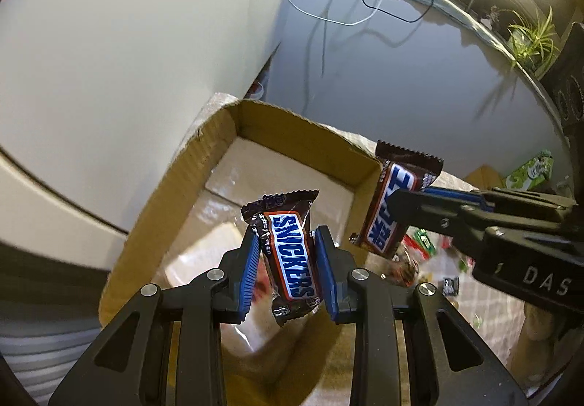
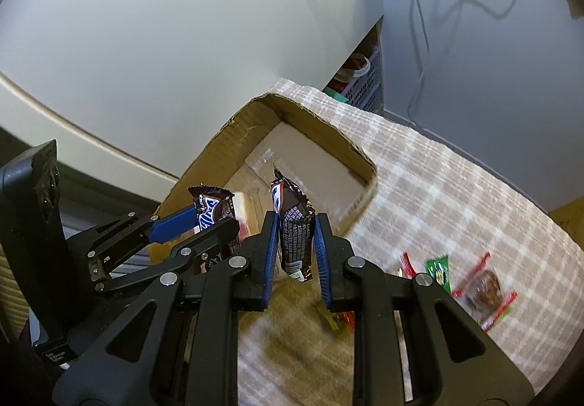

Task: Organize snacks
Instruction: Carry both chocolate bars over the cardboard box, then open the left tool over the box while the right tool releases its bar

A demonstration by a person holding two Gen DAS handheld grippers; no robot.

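Observation:
My left gripper (image 1: pixel 287 238) is shut on a brown Snickers bar (image 1: pixel 290 254) and holds it above the open cardboard box (image 1: pixel 157 201). My right gripper (image 2: pixel 294 229) is shut on a second Snickers bar (image 2: pixel 294 229), edge-on, over the box's near right corner (image 2: pixel 359 203). In the left wrist view the right gripper (image 1: pixel 405 201) holds its bar (image 1: pixel 392 201) at the box's right wall. In the right wrist view the left gripper (image 2: pixel 208 220) with its bar (image 2: pixel 213 211) is at the left. The box floor looks bare cardboard with tape.
The box stands on a checked cloth (image 2: pixel 438 194). Loose snacks lie on it at the right: a green packet (image 2: pixel 440 269), a red-edged cookie pack (image 2: pixel 485 291), a yellow wrapper (image 2: pixel 332 322). A white wall, hanging cables (image 1: pixel 350 4) and a green box (image 1: pixel 531 170) are behind.

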